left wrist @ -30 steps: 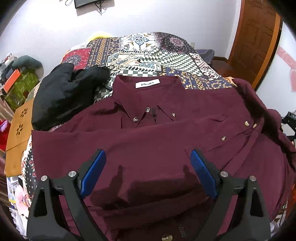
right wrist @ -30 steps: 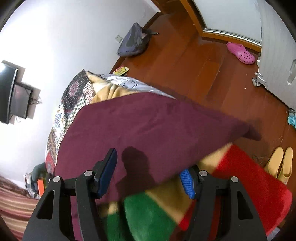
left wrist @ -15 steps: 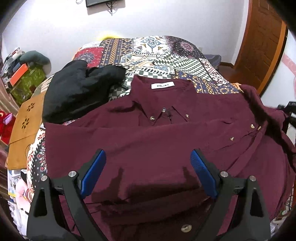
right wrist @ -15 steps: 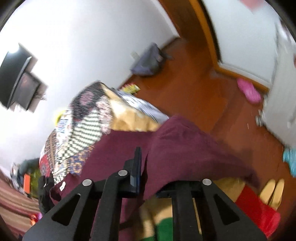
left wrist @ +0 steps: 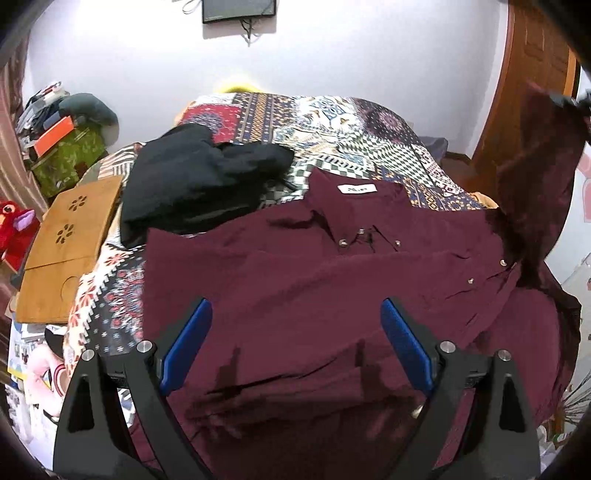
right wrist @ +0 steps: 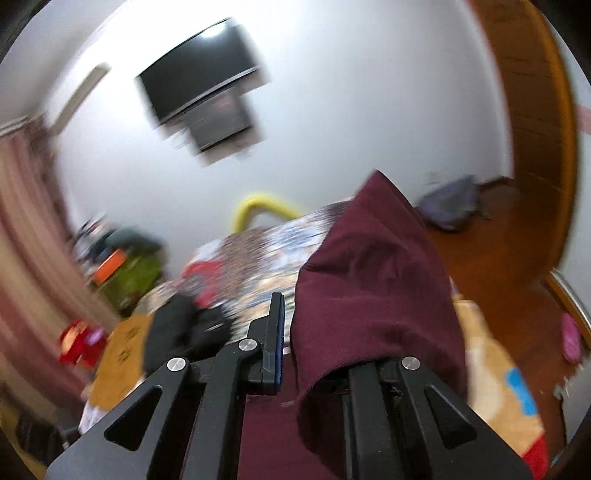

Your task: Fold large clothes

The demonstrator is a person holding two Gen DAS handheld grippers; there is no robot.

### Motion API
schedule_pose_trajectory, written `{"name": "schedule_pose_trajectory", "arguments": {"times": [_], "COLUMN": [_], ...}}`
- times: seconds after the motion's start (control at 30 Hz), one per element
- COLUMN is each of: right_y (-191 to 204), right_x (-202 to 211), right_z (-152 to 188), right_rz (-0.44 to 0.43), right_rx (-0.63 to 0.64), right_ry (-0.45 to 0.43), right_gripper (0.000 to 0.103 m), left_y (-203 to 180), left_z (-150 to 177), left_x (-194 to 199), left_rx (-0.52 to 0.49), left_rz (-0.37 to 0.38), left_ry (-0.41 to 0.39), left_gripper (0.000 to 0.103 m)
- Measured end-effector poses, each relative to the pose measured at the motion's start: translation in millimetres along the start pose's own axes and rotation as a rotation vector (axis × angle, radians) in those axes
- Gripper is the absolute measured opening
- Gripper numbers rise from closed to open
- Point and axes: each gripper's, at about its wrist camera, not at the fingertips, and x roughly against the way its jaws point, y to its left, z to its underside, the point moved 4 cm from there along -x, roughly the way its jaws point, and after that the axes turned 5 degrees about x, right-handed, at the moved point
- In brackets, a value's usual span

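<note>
The maroon shirt point(left wrist: 314, 295) lies front-up on the bed point(left wrist: 354, 125), the left gripper point(left wrist: 295, 343) hovering with fingers apart, while the right gripper point(right wrist: 314, 350) at three o'clock, fingers clamped on the sleeve point(right wrist: 373, 280), lifts it, probably for folding inward.

White wall point(left wrist: 332, 55) with a mounted television point(left wrist: 238, 9), a wooden door point(left wrist: 532, 92) at right, and a patchwork-quilted bed point(left wrist: 351, 125) beyond the fingers.
</note>
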Motion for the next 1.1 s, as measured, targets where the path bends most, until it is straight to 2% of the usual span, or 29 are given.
{"name": "schedule_pose_trajectory", "arguments": {"times": [0.07,0.17,0.27,0.37,0.47,0.53,0.6,0.63,0.77,0.8,0.87,1.0,1.1], "right_y": [33.4,74.0,101.1,106.8,110.5,112.8,114.2,114.6,98.3,92.8,74.2,39.6,2.2], "right_x": [-19.0,-57.7,-95.4,-123.5,-130.9,-126.4,-121.6,-116.4,-88.6,-84.5,-71.1,-41.5,-24.4], "right_z": [12.0,48.6,108.4,164.6,196.6,202.4,201.7,200.0,187.9,184.4,175.5,157.1,141.4], "right_rz": [-0.057,-0.122,-0.145,-0.214,-0.196,-0.198,-0.226,-0.238,-0.259,-0.244,-0.189,-0.107,0.003], "right_rx": [0.047,0.117,0.198,0.200,0.244,0.269,0.270,0.265,0.265,0.261,0.248,0.229,0.194], "right_ry": [0.051,0.181,0.361,0.561,0.654,0.696,0.732,0.735,0.676,0.656,0.589,0.479,0.414], "right_gripper": [0.008,0.008,0.008,0.008,0.011,0.013,0.022,0.026,0.027,0.030,0.049,0.050,0.050], "left_y": [13.5,34.3,55.2,72.1,83.3,86.3,87.1,85.2,72.3,66.2,54.3,22.2,-6.1], "left_z": [3.1,7.3,13.1,22.5,33.4,38.6,42.9,44.1,37.8,34.4,27.8,9.3,-3.1], "left_x": [7.6,15.6,23.6,29.1,27.7,24.9,21.7,20.5,18.3,18.7,18.6,14.1,7.8], "left_rx": [0.019,0.048,0.075,0.103,0.127,0.138,0.147,0.148,0.131,0.122,0.098,0.020,-0.050], "left_rz": [0.000,-0.010,-0.027,-0.044,-0.064,-0.071,-0.074,-0.074,-0.061,-0.054,-0.043,-0.033,-0.016], "left_ry": [-0.010,-0.012,-0.011,-0.004,0.018,0.032,0.048,0.054,0.054,0.050,0.042,0.031,0.028], "left_gripper": [0.093,0.093,0.093,0.093,0.093,0.093,0.093,0.093,0.093,0.093,0.093,0.093,0.093]}}
